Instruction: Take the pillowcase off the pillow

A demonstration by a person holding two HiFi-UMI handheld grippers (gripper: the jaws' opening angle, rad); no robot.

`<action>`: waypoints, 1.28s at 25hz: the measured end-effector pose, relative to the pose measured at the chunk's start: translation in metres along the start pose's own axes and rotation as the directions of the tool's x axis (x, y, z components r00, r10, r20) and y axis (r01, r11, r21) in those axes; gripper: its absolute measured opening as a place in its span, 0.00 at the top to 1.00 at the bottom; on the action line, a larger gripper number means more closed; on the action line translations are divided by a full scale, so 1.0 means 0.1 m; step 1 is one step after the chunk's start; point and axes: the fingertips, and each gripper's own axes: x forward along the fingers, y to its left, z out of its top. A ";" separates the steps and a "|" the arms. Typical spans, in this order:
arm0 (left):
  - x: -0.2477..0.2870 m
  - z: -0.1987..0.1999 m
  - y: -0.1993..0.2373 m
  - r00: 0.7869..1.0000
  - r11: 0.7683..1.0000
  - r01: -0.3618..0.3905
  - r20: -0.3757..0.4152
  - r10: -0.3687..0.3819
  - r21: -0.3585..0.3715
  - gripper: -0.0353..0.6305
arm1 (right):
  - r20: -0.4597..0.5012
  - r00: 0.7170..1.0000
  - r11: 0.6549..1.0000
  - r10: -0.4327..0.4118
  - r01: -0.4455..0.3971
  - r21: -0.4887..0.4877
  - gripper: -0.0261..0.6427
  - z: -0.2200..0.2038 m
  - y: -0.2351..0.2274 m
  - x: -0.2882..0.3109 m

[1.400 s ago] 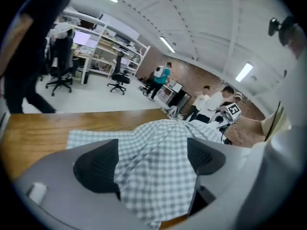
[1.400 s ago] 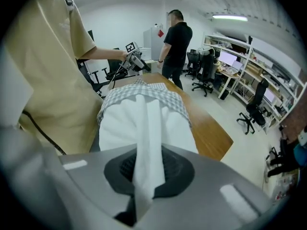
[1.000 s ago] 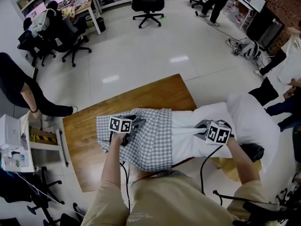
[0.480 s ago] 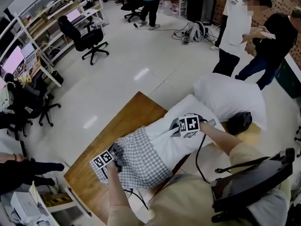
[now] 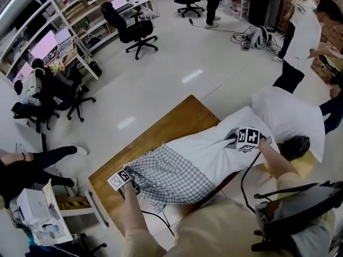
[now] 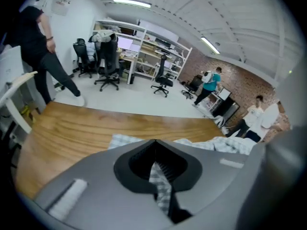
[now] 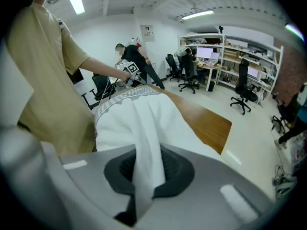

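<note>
While the person's beige-sleeved arms (image 5: 128, 218) reach up from the bottom edge of the head view, the left tongs (image 5: 133, 182) sit at lower left. They are clamped on the near end of the grey-and-white checked cloth pillowcase (image 5: 174, 175), and the left gripper view shows a strip of the check pinched between the closed jaws. A second ago these tongs lay on top of the middle of the checked cloth; now they grip its lower-left edge.

The pillowcase lies stretched across the brown wooden worktop (image 5: 166, 125) and covers only the lower-left part of the plump white pillow (image 5: 217, 149). More bare white shows than a second ago.

Right of centre, the right tongs (image 5: 236, 142) are closed on a ridge of the pillow's white fabric, as before. The right gripper view shows that fabric running between the jaws.

Beyond the worktop, the pale glossy floor (image 5: 177, 63) carries black swivel chairs (image 5: 131, 31).
</note>
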 end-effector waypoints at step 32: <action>-1.11 -2.02 -0.39 0.938 0.822 0.294 -0.314 -0.149 0.488 0.93 | -0.017 0.990 0.990 -0.137 0.136 -0.036 0.94 -0.07 0.05 0.12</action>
